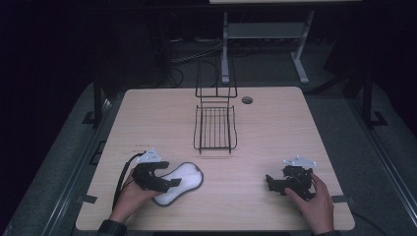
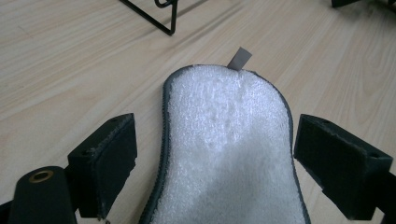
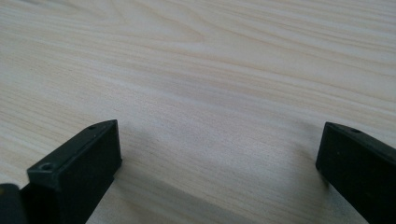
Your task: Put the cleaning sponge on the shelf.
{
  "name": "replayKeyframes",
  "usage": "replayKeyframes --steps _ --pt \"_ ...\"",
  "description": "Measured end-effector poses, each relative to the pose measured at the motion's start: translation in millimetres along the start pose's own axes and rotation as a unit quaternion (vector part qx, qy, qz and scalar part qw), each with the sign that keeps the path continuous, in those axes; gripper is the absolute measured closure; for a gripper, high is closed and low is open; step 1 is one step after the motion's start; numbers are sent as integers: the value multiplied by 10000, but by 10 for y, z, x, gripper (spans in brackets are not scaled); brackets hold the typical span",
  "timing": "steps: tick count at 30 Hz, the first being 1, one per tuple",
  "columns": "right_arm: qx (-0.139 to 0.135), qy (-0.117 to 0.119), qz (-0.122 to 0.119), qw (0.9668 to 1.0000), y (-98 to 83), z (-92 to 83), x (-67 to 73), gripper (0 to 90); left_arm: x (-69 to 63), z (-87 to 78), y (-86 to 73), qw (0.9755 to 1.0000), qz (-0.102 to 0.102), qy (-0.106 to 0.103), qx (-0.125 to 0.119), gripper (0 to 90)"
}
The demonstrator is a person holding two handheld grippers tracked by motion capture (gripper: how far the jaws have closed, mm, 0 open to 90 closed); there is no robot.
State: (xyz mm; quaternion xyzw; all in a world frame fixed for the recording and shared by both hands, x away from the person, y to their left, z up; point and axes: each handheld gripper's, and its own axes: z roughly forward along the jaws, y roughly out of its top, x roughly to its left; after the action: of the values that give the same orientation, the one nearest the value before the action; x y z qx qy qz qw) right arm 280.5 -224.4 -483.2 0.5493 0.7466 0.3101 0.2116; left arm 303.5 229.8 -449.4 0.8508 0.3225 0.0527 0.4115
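Left gripper [image 1: 164, 178] near the table's [image 1: 275, 142] front left corner, jaws spread wide to either side of a white fluffy pad [image 1: 179, 182] without pressing on it. Seen along the left gripper [image 2: 210, 158] itself: pad [image 2: 229, 149] lying flat on the wood between the jaws, a clear gap on each side, dark stitched rim around the white pile, a small grey tab [image 2: 240, 59] poking out at the far end. Judged soft, light and floppy, like a sponge or plush insole; likely to sag or fold if lifted by one end, not fragile, not slippery. Best hold probably across the narrow waist, pinching both rims, or on the edge with one jaw slid under. Black wire rack [image 1: 215, 129] standing well apart toward the table's far edge, near the middle. Right gripper [image 1: 275, 184] resting near the front right corner, jaws wide apart over bare wood [image 3: 210, 93], nothing between them.
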Motion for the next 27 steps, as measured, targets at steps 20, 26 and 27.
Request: replayKeyframes --steps 20,26,27 --pt "-3 1 1 10000 -1 0 0 0 -50 187 -61 9983 214 -73 545 126" --pt "-3 0 1 10000 -1 0 0 0 -57 190 -69 9977 367 5 561 127" --pt "-3 1 0 10000 -1 0 0 0 -67 194 -65 9973 428 45 603 126"
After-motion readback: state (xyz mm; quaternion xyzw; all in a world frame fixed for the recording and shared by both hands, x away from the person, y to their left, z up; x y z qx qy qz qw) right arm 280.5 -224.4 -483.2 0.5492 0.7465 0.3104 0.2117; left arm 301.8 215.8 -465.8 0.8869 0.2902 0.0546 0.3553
